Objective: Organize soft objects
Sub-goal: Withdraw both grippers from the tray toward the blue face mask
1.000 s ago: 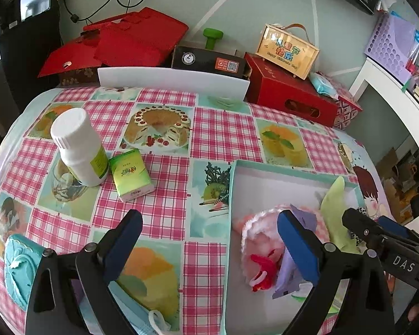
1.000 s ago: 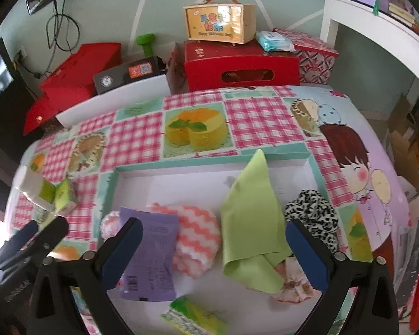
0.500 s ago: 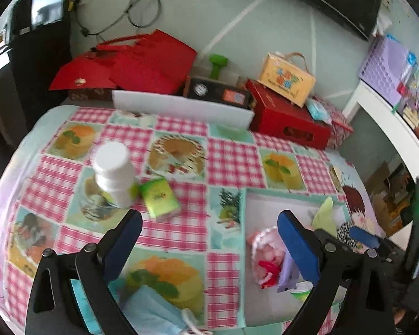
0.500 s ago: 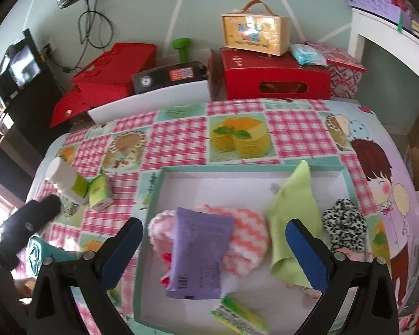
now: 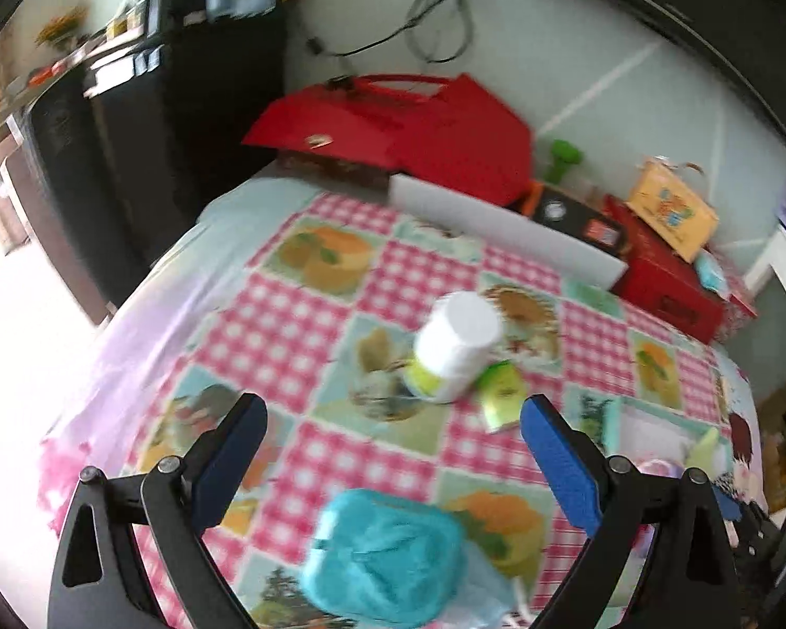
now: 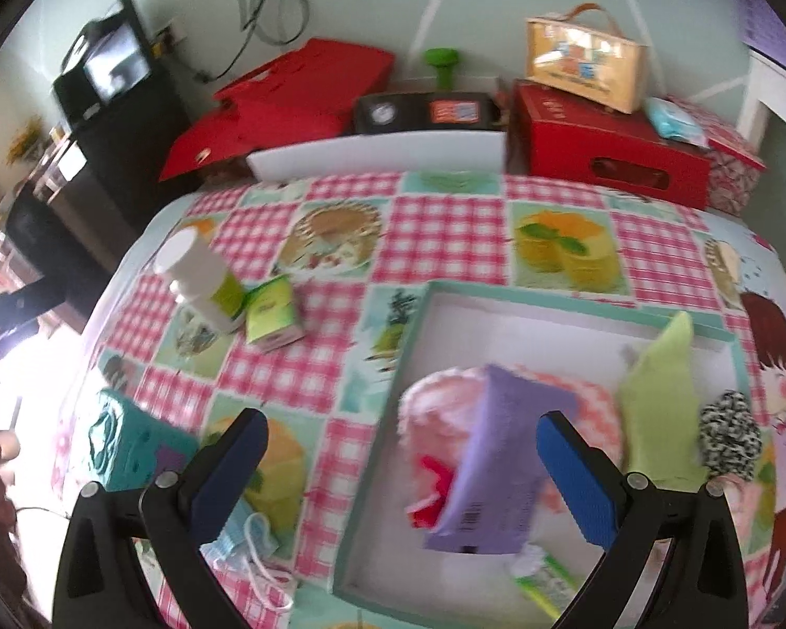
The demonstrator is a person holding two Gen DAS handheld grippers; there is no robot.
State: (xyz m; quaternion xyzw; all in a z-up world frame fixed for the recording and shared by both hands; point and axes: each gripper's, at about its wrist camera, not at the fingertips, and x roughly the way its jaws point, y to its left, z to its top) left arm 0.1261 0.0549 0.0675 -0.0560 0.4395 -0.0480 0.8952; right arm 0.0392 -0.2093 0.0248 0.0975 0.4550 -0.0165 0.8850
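- The white tray with a teal rim sits on the checkered tabletop; it holds a pink knitted piece, a purple packet, a green cloth and a leopard scrunchie.
- A teal soft pouch lies outside the tray, at 6 o'clock in the left view.
- Left tool is spread wide, empty.
- Right tool is likewise released, holding nothing.

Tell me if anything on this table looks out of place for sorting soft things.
The white bottle and small green carton look hard and stand outside the tray. The teal cloth and face mask lie outside too.
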